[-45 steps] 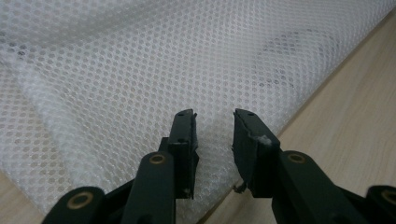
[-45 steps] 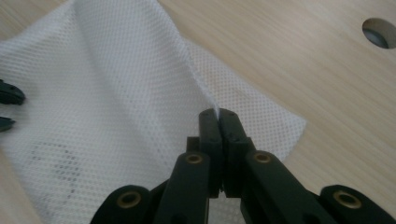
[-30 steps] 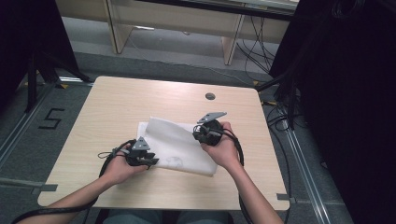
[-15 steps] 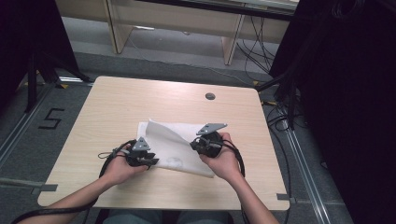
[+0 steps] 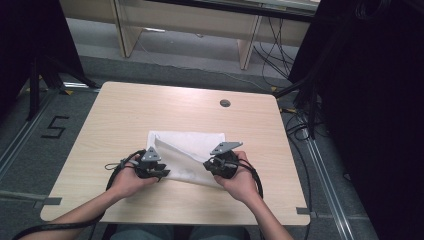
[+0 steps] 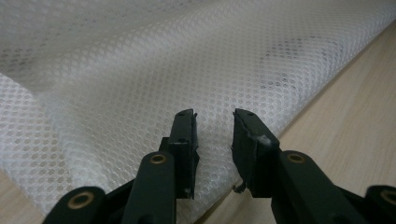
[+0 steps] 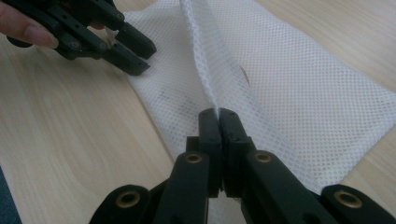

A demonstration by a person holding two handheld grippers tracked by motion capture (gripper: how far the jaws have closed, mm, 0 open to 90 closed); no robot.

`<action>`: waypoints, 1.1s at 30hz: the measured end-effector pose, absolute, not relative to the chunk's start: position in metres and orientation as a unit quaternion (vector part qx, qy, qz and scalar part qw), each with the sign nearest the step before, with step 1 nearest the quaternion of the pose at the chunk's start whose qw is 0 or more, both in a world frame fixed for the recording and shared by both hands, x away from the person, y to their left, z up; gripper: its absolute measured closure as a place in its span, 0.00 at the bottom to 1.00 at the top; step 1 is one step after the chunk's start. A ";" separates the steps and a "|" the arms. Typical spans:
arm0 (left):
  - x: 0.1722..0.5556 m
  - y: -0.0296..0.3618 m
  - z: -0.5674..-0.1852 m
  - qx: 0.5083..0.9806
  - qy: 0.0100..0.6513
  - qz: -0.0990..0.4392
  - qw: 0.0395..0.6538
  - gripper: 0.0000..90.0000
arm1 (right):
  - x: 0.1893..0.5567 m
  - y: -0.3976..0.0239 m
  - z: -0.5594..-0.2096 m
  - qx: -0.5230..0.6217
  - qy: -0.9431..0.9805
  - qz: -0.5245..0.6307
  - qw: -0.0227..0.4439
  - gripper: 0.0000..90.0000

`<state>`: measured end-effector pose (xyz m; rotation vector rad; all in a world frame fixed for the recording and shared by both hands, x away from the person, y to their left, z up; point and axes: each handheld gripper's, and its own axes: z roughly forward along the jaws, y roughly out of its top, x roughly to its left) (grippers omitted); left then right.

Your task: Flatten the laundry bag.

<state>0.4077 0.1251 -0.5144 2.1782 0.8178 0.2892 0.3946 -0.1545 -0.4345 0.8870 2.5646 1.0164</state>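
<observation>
Mesh bag (image 7: pixel 299 88): white woven netting, fine round holes, soft, matt, semi-sheer, faint grey smudges showing through. Table (image 5: pixel 165 107): pale wood-grain laminate, smooth, low sheen. Left gripper (image 6: pixel 214 128) and right gripper (image 7: pixel 218 114): black matt plastic jaws, brass-coloured rivets at pivots, pad edges chipped and scuffed. Floor (image 5: pixel 30 150): dark grey carpet, rough, matt.
</observation>
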 end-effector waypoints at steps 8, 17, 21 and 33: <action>0.407 0.125 -0.515 0.854 0.326 0.111 0.391 0.76 | 0.389 -0.153 -0.441 0.305 0.878 0.351 0.110 1.00; 0.408 0.127 -0.513 0.854 0.324 0.115 0.390 0.72 | 0.385 -0.154 -0.444 0.308 0.879 0.347 0.104 1.00; 0.407 0.131 -0.505 0.848 0.327 0.117 0.400 0.70 | 0.384 -0.155 -0.445 0.312 0.882 0.340 0.093 1.00; 0.393 0.182 -0.464 0.801 0.367 0.128 0.456 0.66 | 0.383 -0.156 -0.447 0.315 0.884 0.336 0.080 1.00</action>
